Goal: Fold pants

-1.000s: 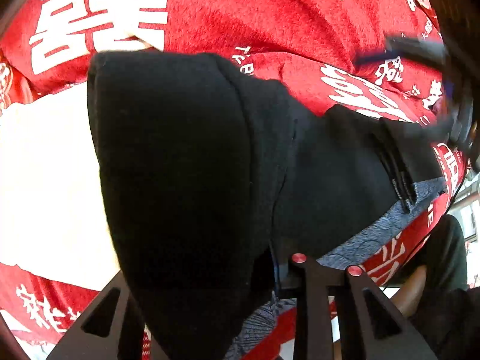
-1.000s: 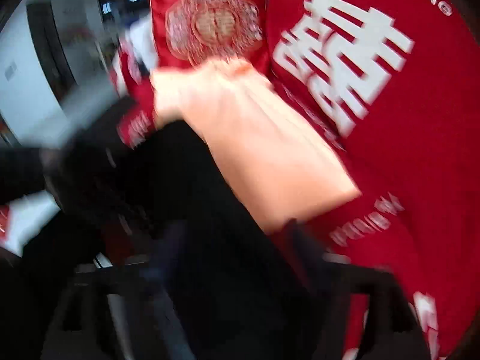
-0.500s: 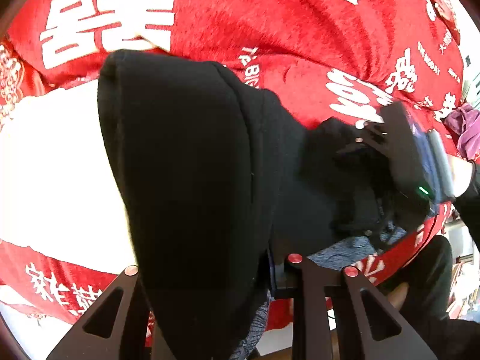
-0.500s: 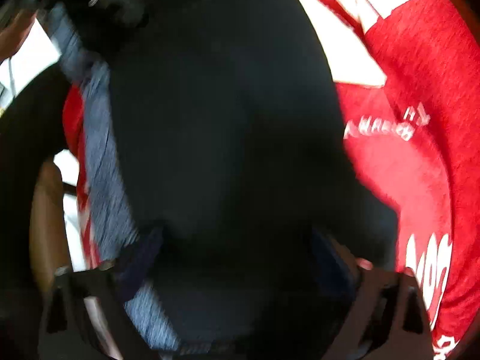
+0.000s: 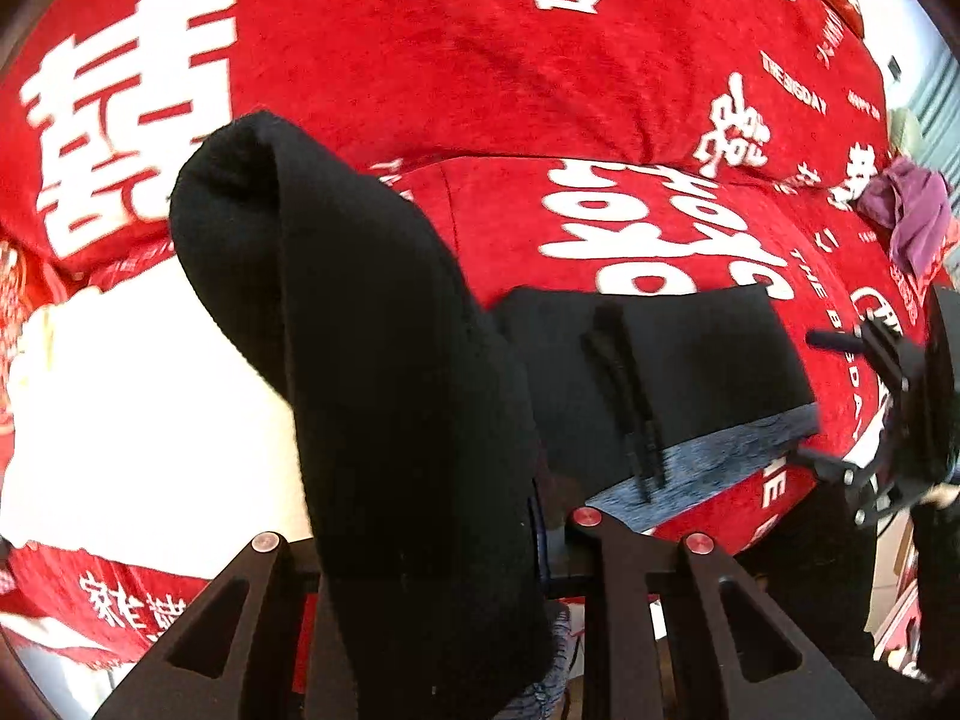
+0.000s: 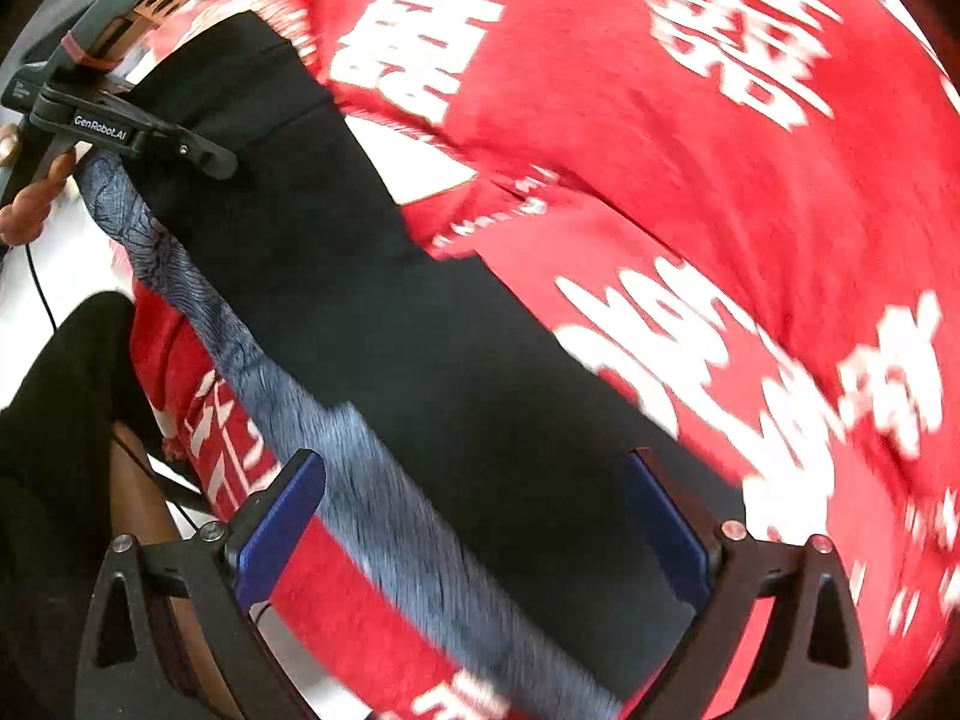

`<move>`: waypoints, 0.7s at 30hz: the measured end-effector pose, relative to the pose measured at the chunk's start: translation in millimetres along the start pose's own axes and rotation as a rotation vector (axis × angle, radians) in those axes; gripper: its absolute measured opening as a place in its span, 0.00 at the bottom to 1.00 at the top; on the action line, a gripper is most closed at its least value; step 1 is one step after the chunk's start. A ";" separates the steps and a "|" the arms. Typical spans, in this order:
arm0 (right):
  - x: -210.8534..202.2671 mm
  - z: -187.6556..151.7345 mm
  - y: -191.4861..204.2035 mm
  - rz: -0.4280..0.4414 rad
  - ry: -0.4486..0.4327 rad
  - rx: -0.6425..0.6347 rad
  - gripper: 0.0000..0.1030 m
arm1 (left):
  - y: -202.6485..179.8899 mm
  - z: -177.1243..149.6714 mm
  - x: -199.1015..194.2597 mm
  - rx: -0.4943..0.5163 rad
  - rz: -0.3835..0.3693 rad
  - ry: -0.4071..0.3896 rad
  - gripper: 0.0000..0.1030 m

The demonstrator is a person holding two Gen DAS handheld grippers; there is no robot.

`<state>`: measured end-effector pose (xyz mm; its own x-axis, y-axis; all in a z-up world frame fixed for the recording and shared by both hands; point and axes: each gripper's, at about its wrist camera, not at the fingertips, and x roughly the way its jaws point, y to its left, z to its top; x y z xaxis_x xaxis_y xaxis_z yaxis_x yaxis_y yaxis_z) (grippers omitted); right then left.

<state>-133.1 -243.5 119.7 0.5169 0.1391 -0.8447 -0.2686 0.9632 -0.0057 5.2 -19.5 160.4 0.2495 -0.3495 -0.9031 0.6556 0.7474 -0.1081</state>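
Black pants (image 5: 372, 360) lie on a red blanket, and one part rises in a tall fold. My left gripper (image 5: 426, 531) is shut on that lifted fabric, which drapes over and hides its pads. The waistband (image 5: 690, 474), with grey lining and a black drawstring, lies flat to the right. In the right wrist view my right gripper (image 6: 474, 510) stands open, its blue pads (image 6: 282, 516) wide apart above the waistband (image 6: 384, 480) and clear of the cloth. The left gripper (image 6: 198, 150) shows at top left, clamped on the pants' edge. The right gripper (image 5: 825, 399) hovers by the waistband's right end.
The red blanket (image 5: 540, 90) with large white characters covers the surface. A white cloth (image 5: 120, 420) lies at the left and a purple cloth (image 5: 912, 210) at the far right. A person's dark-clad leg (image 6: 54, 420) and hand (image 6: 30, 204) are at the blanket's near edge.
My left gripper has risen, lifting the black fold higher. The right gripper swept from the pants' middle to the waistband's right end, and its jaws now stand wide apart.
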 end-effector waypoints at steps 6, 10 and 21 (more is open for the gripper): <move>-19.7 -48.7 -13.3 -0.009 -0.050 0.143 0.97 | -67.7 39.4 6.3 0.057 -0.038 0.038 0.24; -34.0 -65.0 -26.9 -0.009 -0.094 0.208 0.97 | -122.1 58.5 22.7 0.089 -0.077 0.061 0.24; -46.2 -123.1 -75.2 0.010 -0.145 0.485 0.97 | -263.3 51.2 148.8 0.261 0.040 0.257 0.24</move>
<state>-236.9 -350.6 93.3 0.6330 0.1459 -0.7603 0.1168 0.9528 0.2801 -93.8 -297.3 75.8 0.1131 -0.1451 -0.9829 0.8170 0.5766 0.0089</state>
